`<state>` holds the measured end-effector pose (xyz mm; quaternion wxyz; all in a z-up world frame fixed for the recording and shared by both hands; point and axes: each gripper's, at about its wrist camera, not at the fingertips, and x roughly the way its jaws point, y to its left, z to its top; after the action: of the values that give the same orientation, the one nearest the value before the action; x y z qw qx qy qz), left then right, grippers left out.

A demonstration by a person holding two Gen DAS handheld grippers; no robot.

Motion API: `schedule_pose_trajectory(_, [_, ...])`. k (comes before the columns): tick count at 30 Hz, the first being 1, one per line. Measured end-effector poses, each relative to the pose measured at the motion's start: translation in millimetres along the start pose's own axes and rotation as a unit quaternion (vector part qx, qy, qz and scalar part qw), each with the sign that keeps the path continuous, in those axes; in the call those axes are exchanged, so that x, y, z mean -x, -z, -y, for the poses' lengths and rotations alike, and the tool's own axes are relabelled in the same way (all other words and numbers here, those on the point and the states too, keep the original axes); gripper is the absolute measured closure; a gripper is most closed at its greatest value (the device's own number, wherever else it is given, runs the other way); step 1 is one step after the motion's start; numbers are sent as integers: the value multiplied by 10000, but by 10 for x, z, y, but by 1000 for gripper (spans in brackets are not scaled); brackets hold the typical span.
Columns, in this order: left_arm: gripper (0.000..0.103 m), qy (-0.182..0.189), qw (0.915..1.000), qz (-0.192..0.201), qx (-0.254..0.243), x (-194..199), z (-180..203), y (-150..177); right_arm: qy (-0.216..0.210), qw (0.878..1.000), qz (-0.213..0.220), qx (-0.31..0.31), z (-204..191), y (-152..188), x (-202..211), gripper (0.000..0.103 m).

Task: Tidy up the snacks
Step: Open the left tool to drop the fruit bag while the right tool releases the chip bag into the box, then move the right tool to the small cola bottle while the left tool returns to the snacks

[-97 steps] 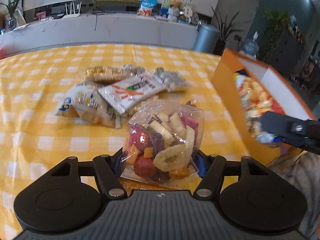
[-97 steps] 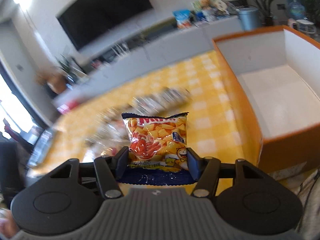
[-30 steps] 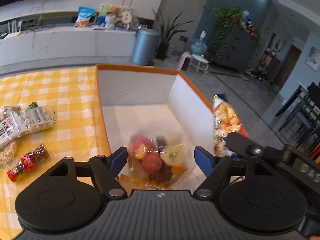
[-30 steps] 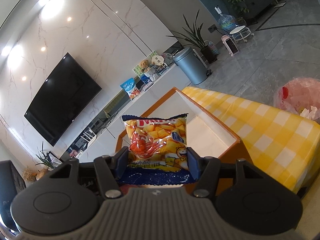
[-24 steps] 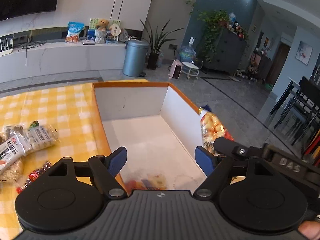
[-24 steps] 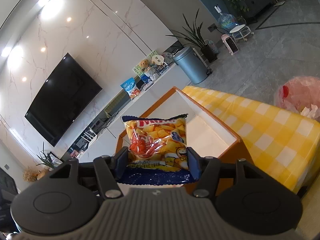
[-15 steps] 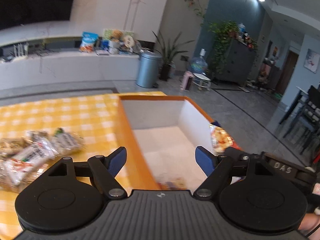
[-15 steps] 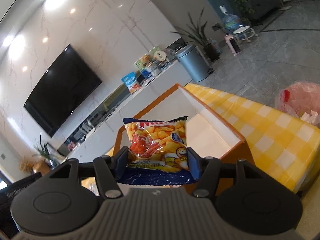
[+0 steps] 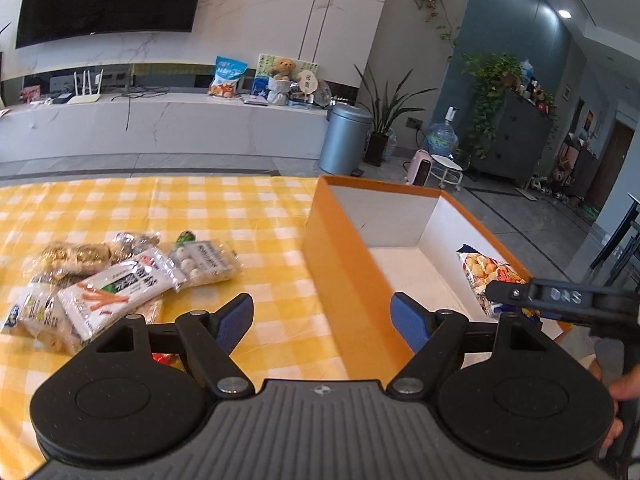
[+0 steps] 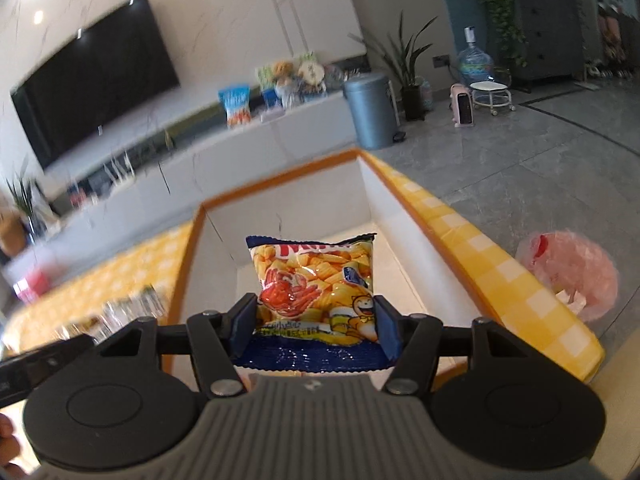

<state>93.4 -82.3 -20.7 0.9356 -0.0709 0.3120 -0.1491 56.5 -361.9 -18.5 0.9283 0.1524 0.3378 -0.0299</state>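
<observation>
My left gripper (image 9: 322, 320) is open and empty, its blue pads astride the left wall of the orange box (image 9: 344, 272). A pile of snack packets (image 9: 120, 280) lies on the yellow checked cloth to its left. My right gripper (image 10: 316, 320) is shut on a yellow chip bag (image 10: 316, 280), held upright over the box's white inside (image 10: 400, 216). In the left wrist view the same chip bag (image 9: 484, 272) hangs above the box's right side. The near floor of the box is hidden.
The table (image 10: 500, 272) ends just right of the box, with grey floor beyond. A pink plastic bag (image 10: 568, 276) lies on that floor. A small red packet (image 9: 164, 358) peeks out under my left gripper. A person's hand (image 9: 616, 388) holds the right gripper's handle.
The left gripper let the mixed fruit-chip bag drop into the box and swung left toward the snack pile. The right gripper rolled level and now holds the chip bag over the box.
</observation>
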Motion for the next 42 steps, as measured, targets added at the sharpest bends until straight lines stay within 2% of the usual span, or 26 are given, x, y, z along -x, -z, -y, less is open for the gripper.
schedule_pose_trajectory(3, [11,167,9998,-27,-74,2,-23,42,319,9994,-121,27,-45,5,-53,43])
schedule_pose_trajectory(5, [11,205,9997,-10,-141,2,-8,74,454,9985,-208,229,-103,35,-60,42])
schedule_pose_trajectory(7, [11,219,9995,-43,-233,-20,23,93,767,9958,-242,441,-154,68,-71,42])
schedule_pose_trajectory(8, [11,201,9994,-71,-254,-33,28,103,827,9948,-295,518,-171,85,-81,42])
schedule_pose_trajectory(11, [11,172,9996,-79,-230,-25,36,109,662,9950,-410,630,-197,120,-82,41])
schedule_pose_trajectory(14, [11,128,9997,-62,-174,-18,7,98,929,9926,-394,671,-212,121,-84,23])
schedule_pose_trajectory(15, [11,94,9998,-61,-138,-25,-1,88,930,9927,-396,652,-206,118,-81,23])
schedule_pose_trajectory(17, [11,62,9999,-62,-67,-16,-24,74,820,9944,-349,569,-189,98,-55,22])
schedule_pose_trajectory(20, [11,46,10000,-68,2,11,-43,51,745,9962,-203,413,-149,91,10,11])
schedule_pose_trajectory(24, [11,-139,9998,-43,154,79,-68,4,546,9983,-20,196,-120,101,106,7])
schedule_pose_trajectory(27, [11,-166,9996,8,240,156,-101,-41,475,9988,126,85,-124,102,176,7])
schedule_pose_trajectory(31, [12,-456,9983,40,363,258,-131,-102,441,9985,304,-111,-153,77,284,6])
schedule_pose_trajectory(32, [16,-511,9978,66,413,293,-145,-114,396,9985,329,-162,-174,65,310,6])
schedule_pose_trajectory(35, [25,-598,9968,265,459,435,-195,-130,166,9984,492,-227,-283,28,432,6])
schedule_pose_trajectory(38, [26,-719,9961,446,269,592,-245,-167,-5,9976,670,-183,-454,4,575,6])
schedule_pose_trajectory(42, [26,-1020,9931,485,316,779,-363,-208,-384,9959,817,-87,-732,-26,736,6])
